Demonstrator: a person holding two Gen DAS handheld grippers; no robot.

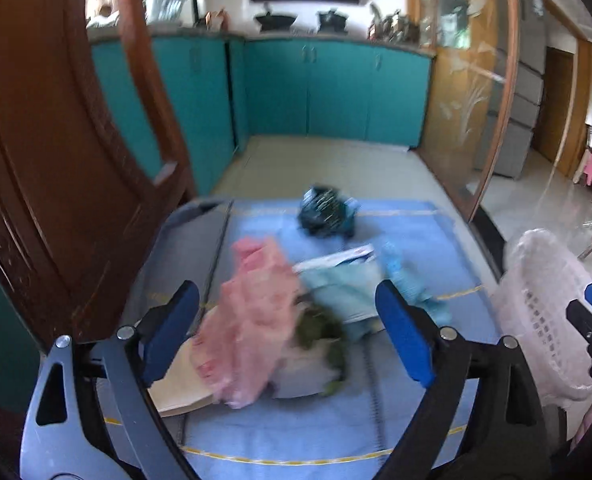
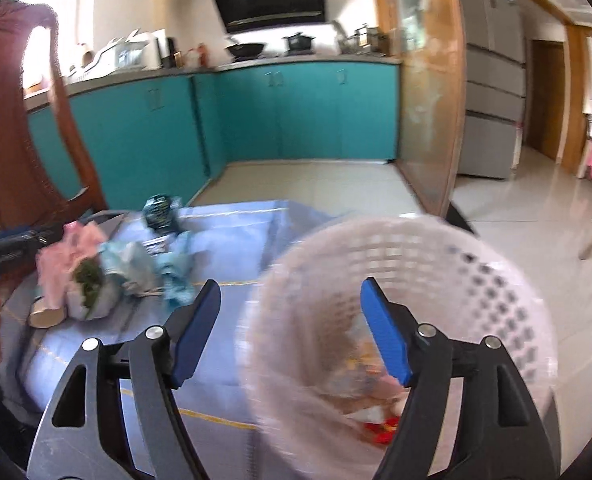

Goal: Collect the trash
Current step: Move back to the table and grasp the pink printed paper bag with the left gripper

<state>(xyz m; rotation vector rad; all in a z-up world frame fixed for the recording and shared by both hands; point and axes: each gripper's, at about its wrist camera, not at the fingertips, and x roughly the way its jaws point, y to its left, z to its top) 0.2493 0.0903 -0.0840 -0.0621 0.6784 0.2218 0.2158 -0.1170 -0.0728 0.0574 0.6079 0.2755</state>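
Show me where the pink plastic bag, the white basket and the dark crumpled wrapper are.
pink plastic bag [image 1: 252, 320]: left wrist view, on its crumpled middle.
white basket [image 2: 495, 280]: right wrist view, on its perforated far wall.
dark crumpled wrapper [image 1: 323, 212]: left wrist view, on its centre.

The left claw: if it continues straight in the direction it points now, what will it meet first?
Most likely the pink plastic bag, lying between the open left claw fingers on the blue tablecloth. Blur makes depth uncertain.
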